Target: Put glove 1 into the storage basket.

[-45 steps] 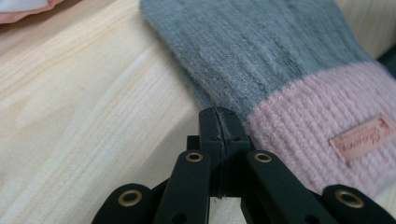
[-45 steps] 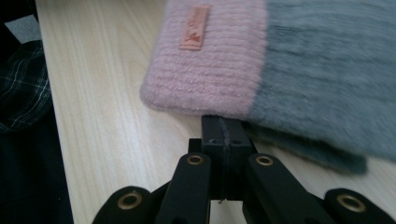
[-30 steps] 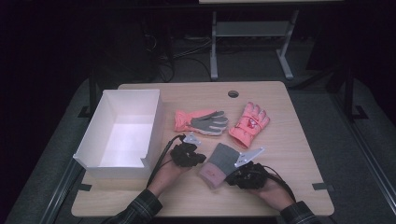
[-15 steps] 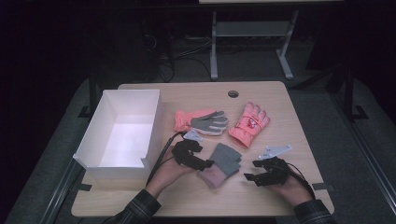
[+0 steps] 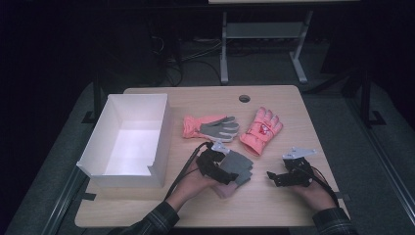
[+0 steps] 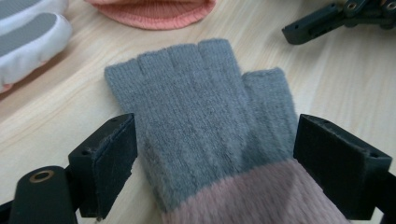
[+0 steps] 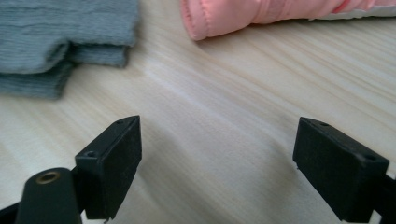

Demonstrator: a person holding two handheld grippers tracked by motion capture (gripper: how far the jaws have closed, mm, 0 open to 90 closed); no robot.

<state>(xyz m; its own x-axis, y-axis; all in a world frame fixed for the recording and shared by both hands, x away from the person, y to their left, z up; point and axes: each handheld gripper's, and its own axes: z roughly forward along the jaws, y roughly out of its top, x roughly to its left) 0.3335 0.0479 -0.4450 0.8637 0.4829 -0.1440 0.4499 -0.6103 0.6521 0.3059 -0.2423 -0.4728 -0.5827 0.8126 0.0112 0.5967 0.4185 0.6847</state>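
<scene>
A grey knit fingerless glove (image 5: 240, 164) with a pink cuff lies flat on the wooden table (image 5: 293, 205), near its front. My left gripper (image 5: 222, 171) is open, and its jaws straddle the glove (image 6: 205, 107) just above the cuff, one on each side of it. My right gripper (image 5: 274, 177) is open to the right of the glove, over bare wood. In the right gripper view, the gripper (image 7: 217, 154) has nothing between its jaws, and the grey glove (image 7: 42, 42) lies ahead at upper left.
A white open box (image 5: 98, 137) stands at the table's left. A salmon glove with a grey palm (image 5: 210, 127) and a pink padded glove (image 5: 262, 129) lie behind the grey one. A cable hole (image 5: 244, 98) sits near the far edge.
My right gripper has let go of the grey glove's right side and drawn away to the right. The left gripper has moved slightly right over the glove.
</scene>
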